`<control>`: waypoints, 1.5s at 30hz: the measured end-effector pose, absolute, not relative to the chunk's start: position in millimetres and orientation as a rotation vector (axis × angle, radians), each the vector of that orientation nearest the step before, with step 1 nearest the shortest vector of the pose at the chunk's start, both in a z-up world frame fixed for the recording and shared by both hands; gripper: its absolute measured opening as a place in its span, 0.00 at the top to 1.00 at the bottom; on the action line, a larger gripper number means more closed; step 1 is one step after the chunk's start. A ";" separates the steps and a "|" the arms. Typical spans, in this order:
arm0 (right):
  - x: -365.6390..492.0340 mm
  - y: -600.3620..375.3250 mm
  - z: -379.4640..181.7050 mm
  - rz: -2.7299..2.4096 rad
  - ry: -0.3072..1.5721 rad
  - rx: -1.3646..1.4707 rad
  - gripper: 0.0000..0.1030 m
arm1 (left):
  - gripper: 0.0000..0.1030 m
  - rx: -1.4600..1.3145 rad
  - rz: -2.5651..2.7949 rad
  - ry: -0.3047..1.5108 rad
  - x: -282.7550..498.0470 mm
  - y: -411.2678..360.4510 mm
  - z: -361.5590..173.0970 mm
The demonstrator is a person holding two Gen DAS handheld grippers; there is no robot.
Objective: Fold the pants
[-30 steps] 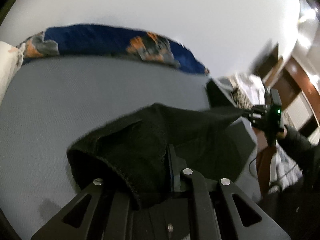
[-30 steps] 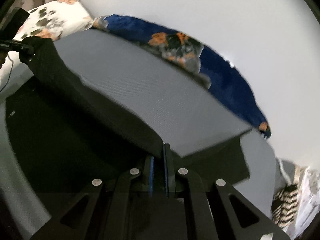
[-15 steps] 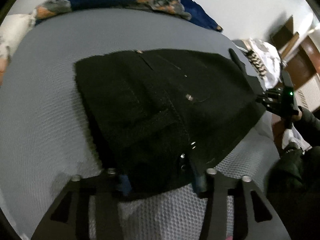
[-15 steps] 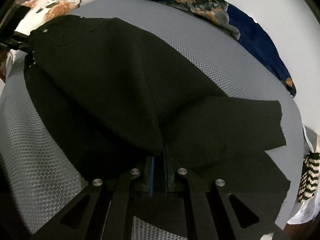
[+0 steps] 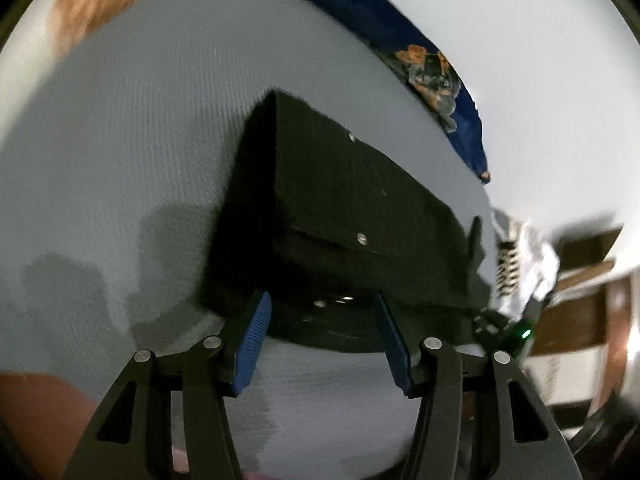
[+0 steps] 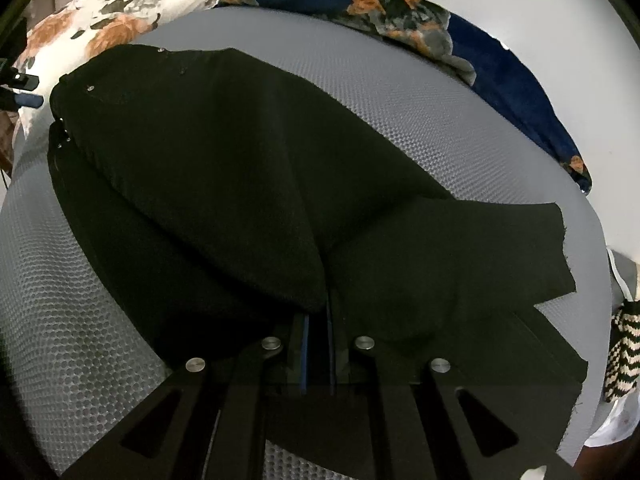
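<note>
The black pants point(image 5: 352, 216) lie on the grey mesh bed cover, folded over, waistband end toward my left gripper. My left gripper point(image 5: 322, 320) is open, its blue pads point(image 5: 252, 336) apart at the near edge of the waistband, holding nothing. In the right wrist view the pants point(image 6: 224, 168) spread across the bed with the leg ends point(image 6: 500, 264) to the right. My right gripper point(image 6: 318, 320) is shut on a fold of the black pants. The right gripper also shows in the left wrist view point(image 5: 516, 332) by its green light.
A blue floral blanket point(image 6: 460, 44) and a white floral pillow point(image 6: 100, 16) lie along the far edge of the bed point(image 6: 440, 120). A striped cloth point(image 6: 624, 344) hangs off the right side. Wooden furniture point(image 5: 592, 280) stands right of the bed.
Both grippers lowered the lifted pants onto the bed. My left gripper let go of the waistband, opened and drew back. My right gripper stays shut on the fabric.
</note>
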State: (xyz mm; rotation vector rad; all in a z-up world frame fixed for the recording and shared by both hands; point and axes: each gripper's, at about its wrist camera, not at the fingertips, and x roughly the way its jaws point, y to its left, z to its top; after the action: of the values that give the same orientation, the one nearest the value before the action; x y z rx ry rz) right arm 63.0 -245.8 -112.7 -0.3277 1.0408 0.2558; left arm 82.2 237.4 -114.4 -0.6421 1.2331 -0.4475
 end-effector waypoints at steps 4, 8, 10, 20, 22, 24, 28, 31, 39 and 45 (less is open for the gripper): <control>60.6 -245.7 -108.6 0.251 1.020 -0.323 0.95 | 0.47 -0.759 -0.374 1.317 92.3 228.4 -137.8; 59.2 -246.4 -108.1 0.249 1.009 -0.314 0.95 | 0.47 -0.827 -0.292 1.325 101.7 219.0 -151.1; 58.2 -246.3 -107.6 0.247 1.002 -0.313 0.95 | 0.47 -0.881 -0.263 1.318 103.8 218.1 -155.9; 57.2 -245.0 -111.3 0.270 1.006 -0.323 0.92 | 0.69 -0.818 -0.226 1.258 113.4 204.9 -149.9; 57.3 -244.8 -109.0 0.267 1.019 -0.327 0.95 | 0.70 -0.823 -0.236 1.254 117.7 202.6 -146.4; 52.8 -242.9 -100.0 0.273 1.019 -0.362 0.95 | 0.72 -0.799 -0.252 1.237 122.8 203.7 -138.5; 40.3 -236.8 -82.5 0.279 1.028 -0.400 0.95 | 0.74 -0.718 -0.306 1.184 129.1 202.3 -119.4; 32.6 -231.3 -89.6 0.298 1.078 -0.403 0.96 | 0.75 -0.629 -0.325 1.193 133.0 197.6 -119.0; 22.2 -221.0 -125.6 0.347 1.195 -0.390 0.95 | 0.75 -0.544 -0.324 1.254 121.9 207.4 -136.2; 31.0 -225.4 -131.8 0.358 1.236 -0.319 0.94 | 0.71 -0.435 -0.283 1.274 127.0 192.6 -136.5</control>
State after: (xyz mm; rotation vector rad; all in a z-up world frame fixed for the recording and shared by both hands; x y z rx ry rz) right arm 31.0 -225.4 -131.8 -0.3189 1.2362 0.3581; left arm 127.0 192.6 -136.5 -0.4351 1.2740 -0.2833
